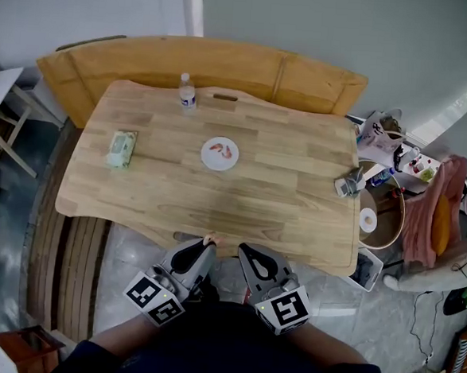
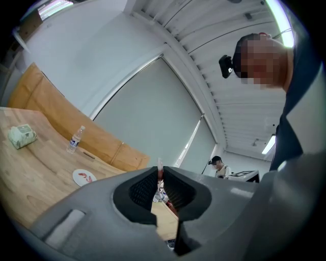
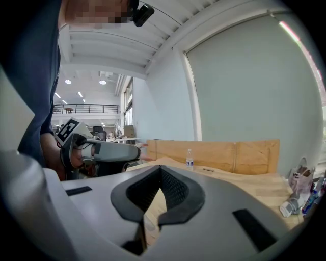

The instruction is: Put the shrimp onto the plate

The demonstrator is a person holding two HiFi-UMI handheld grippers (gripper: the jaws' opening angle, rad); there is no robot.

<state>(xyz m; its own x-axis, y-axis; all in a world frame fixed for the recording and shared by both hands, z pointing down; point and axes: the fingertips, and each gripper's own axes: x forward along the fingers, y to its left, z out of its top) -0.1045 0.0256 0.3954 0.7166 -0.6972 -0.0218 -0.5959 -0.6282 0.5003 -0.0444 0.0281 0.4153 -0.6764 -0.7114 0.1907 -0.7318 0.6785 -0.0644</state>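
Wooden table (image 1: 281, 195) carries a white plate (image 1: 207, 159) near its middle. Two orange-red shrimp (image 1: 222, 150) lie on the plate. A water bottle (image 1: 187, 92) stands upright at the far edge, and a green tissue pack (image 1: 121, 148) lies well to the plate's left.

Both grippers are held off the table, just outside its near edge and well apart from the plate. The left gripper (image 1: 208, 242) has its jaws closed on a thin pink strip (image 2: 159, 164) that pokes out at the tips; it is too small to identify. The right gripper (image 1: 243, 250) has its jaws together with nothing between them.
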